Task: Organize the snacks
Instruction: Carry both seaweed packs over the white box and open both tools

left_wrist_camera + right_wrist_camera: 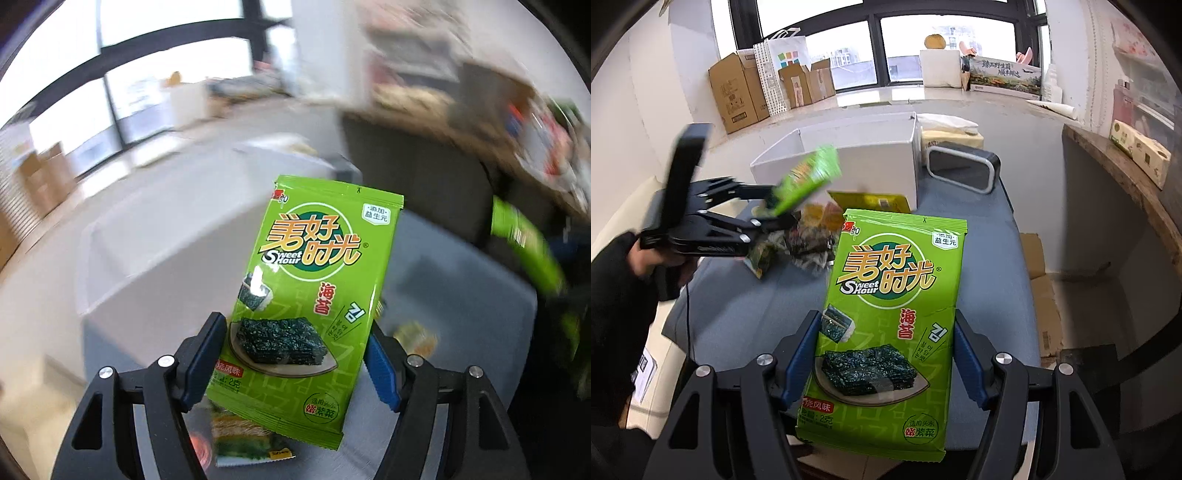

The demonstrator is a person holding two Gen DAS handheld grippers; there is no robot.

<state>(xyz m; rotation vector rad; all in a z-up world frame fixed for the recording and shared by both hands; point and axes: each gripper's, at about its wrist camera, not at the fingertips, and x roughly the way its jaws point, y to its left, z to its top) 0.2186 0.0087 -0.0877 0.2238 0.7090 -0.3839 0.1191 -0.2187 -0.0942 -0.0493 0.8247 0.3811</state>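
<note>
Right wrist view: a room with a broad dark-framed window (pixel 842 48) lies far ahead of the right tool (pixel 886 319), with cardboard boxes (pixel 738 92) on the sill to the left and a wooden shelf (pixel 1126 184) off to the right. Beneath and ahead of the tool spreads a blue-grey counter (pixel 979 229). An open white box (pixel 871 162) stands on it straight ahead, with a dark rounded case (pixel 964 170) just beside its right wall. Between that box and the tool, toward the left, lies a heap of small snack packets (pixel 812 236), and a yellow packet (pixel 871 201) lies against the box front.

Both pads of the right tool are clamped on the long edges of the right seaweed packet (pixel 890 332). Its long axis runs along the tool's pointing line, top seal farthest out, and its printed face is turned to the camera.

Ahead-left, a person's hand (pixel 646 258) in a black sleeve holds the left tool (pixel 781 208) above the heap. That tool is clamped the same way on the left seaweed packet (pixel 314 295), which is clear of the counter. In the left wrist view its long axis points forward, leaning slightly right, top seal outward, with much of the background blurred.
</note>
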